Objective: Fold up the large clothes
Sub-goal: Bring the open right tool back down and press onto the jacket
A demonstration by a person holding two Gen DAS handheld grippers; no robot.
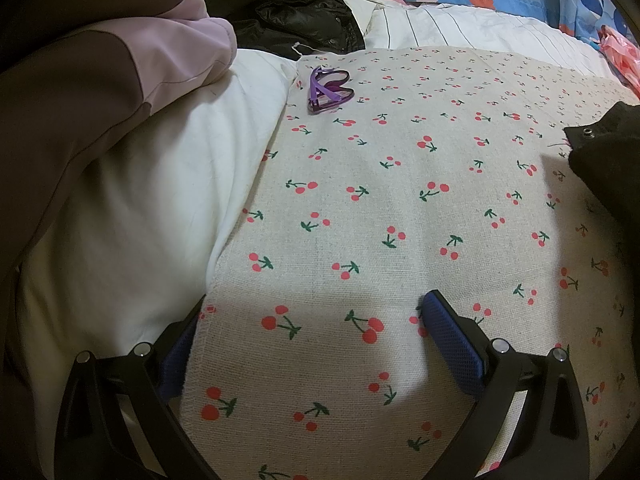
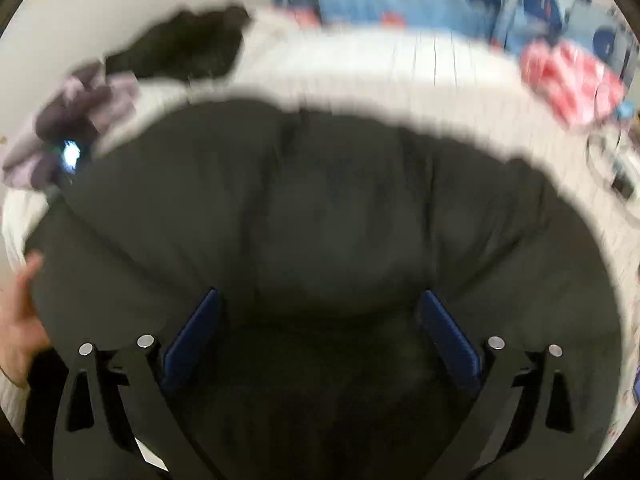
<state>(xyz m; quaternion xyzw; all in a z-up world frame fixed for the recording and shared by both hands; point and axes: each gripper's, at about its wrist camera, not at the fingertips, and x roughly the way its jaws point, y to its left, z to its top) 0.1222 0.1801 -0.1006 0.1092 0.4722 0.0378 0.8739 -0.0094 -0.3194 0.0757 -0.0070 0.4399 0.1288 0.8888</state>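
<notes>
Both my grippers wide open and empty, left gripper (image 1: 312,344) over the cherry-print cloth (image 1: 400,200), right gripper (image 2: 320,336) over the dark garment (image 2: 320,208) bunched on the bed; blurry view, so I risk pinching one layer only.

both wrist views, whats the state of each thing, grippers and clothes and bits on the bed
left gripper: open, over cherry cloth
right gripper: open, over dark garment
cherry-print cloth: spread flat
dark garment: spread out, blurred
purple glasses: folded, on the cloth
black jacket: crumpled
</notes>
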